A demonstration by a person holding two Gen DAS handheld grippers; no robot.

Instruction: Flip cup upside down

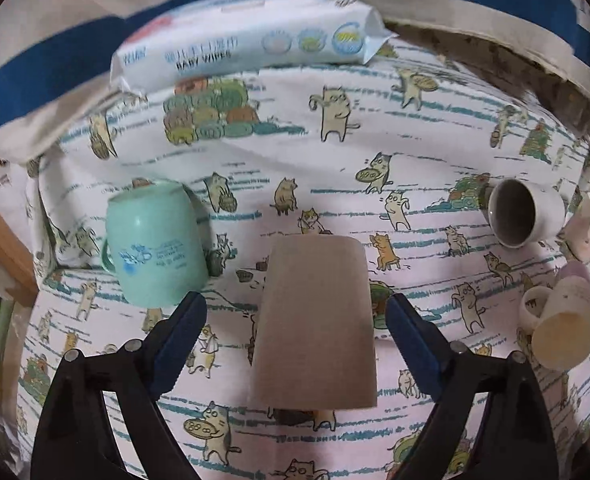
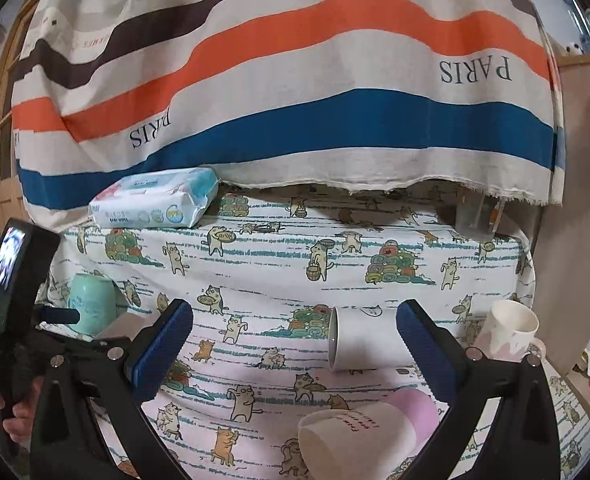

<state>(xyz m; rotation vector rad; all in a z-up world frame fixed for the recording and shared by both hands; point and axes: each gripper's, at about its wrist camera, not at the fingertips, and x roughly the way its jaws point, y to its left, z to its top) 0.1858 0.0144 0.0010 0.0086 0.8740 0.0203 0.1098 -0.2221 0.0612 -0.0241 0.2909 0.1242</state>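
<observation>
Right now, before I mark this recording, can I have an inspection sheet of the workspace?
Surface: table under a cat-print cloth.
Job's things: brown cup upside down between the left hand-held gripper's open fingers, untouched; green mug upside down; white cup on its side; pink-bottomed mug tipped over; white mug leaning.
Clutter: pack of baby wipes at the back edge.
Grippers: right hand-held gripper open, empty, facing the white cup.
Cables: nothing seen.
Surroundings: striped cloth hanging behind the table.

"BABY WIPES" on wipes pack [image 1: 247,36]; "PARIS" on striped cloth [image 2: 295,80].
</observation>
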